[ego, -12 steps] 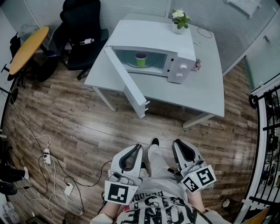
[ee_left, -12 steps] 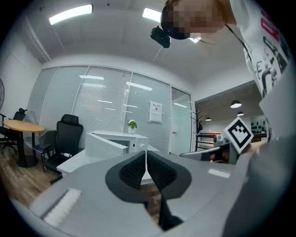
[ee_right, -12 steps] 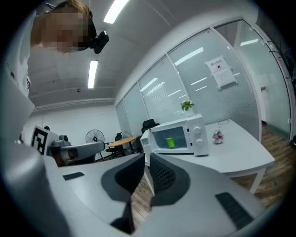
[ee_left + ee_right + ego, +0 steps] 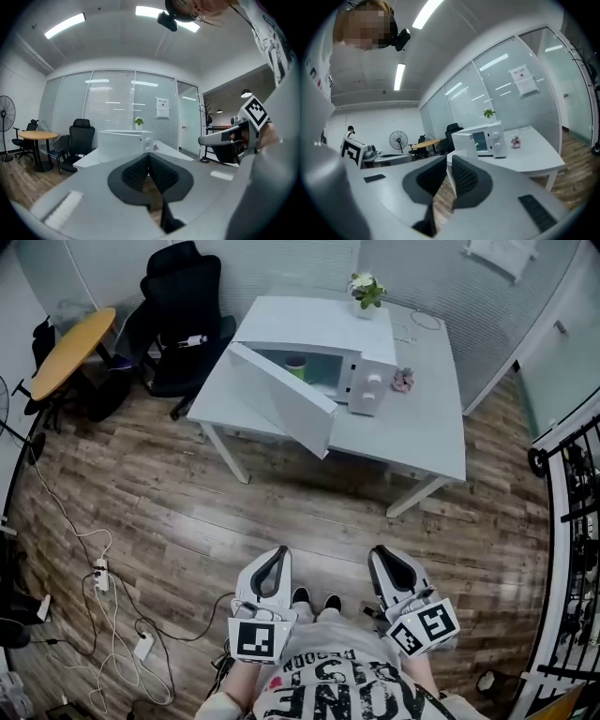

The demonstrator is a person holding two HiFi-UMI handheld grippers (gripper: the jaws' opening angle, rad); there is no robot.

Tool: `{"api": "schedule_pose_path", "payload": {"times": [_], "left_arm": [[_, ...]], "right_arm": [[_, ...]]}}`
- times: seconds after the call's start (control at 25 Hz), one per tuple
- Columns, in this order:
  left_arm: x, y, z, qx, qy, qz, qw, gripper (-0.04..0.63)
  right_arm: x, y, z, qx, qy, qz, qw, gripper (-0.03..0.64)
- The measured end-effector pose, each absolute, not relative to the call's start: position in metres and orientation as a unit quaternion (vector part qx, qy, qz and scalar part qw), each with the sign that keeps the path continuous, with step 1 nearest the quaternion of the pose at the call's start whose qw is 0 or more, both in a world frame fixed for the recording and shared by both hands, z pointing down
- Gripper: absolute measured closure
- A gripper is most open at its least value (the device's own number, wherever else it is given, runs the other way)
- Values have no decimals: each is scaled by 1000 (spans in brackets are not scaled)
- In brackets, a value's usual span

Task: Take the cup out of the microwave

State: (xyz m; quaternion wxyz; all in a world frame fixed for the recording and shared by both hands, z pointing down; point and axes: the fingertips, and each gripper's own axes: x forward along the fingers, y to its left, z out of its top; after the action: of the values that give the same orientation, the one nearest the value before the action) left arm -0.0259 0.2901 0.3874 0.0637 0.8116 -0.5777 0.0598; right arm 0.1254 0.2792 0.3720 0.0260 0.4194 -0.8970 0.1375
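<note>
The white microwave [image 4: 323,352] stands on a white table [image 4: 422,427] far ahead, its door [image 4: 281,399] swung open toward me. Inside it a green cup [image 4: 296,365] shows behind the door's top edge. My left gripper [image 4: 275,559] and right gripper [image 4: 384,557] hang close to my body over the wood floor, both shut with nothing between the jaws. The left gripper view shows its tips [image 4: 148,157] together, with the microwave [image 4: 124,143] beyond. In the right gripper view the tips [image 4: 447,161] meet below the microwave [image 4: 485,138] and the cup [image 4: 476,144].
A potted flower [image 4: 364,292] and a small pink item [image 4: 403,381] sit on the table near the microwave. A black office chair [image 4: 183,324] and a round wooden table [image 4: 70,348] stand at the left. Cables and a power strip [image 4: 101,573] lie on the floor.
The table and microwave now look smaller and farther up the head view, and more of the door's face shows. Both grippers stay shut near my body.
</note>
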Motion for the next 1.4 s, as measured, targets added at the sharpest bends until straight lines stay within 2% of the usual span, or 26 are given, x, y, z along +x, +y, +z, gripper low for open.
{"api": "schedule_pose_path", "payload": {"times": [0.32, 0.72, 0.76, 0.8, 1.4], "left_arm": [[-5, 296, 382, 823, -563, 68, 38, 583], [-5, 288, 387, 856, -512, 70, 29, 577], [-7, 287, 388, 859, -506, 72, 22, 570], [-8, 286, 389, 862, -501, 74, 18, 531], [-3, 231, 390, 855, -511, 66, 56, 523]], "right_arm": [[136, 292, 376, 412, -900, 136, 39, 572], [114, 290, 373, 415, -900, 133, 17, 572], [112, 290, 375, 418, -898, 135, 16, 572], [110, 291, 376, 421, -897, 137, 15, 572], [121, 240, 391, 433, -886, 164, 22, 572]]}}
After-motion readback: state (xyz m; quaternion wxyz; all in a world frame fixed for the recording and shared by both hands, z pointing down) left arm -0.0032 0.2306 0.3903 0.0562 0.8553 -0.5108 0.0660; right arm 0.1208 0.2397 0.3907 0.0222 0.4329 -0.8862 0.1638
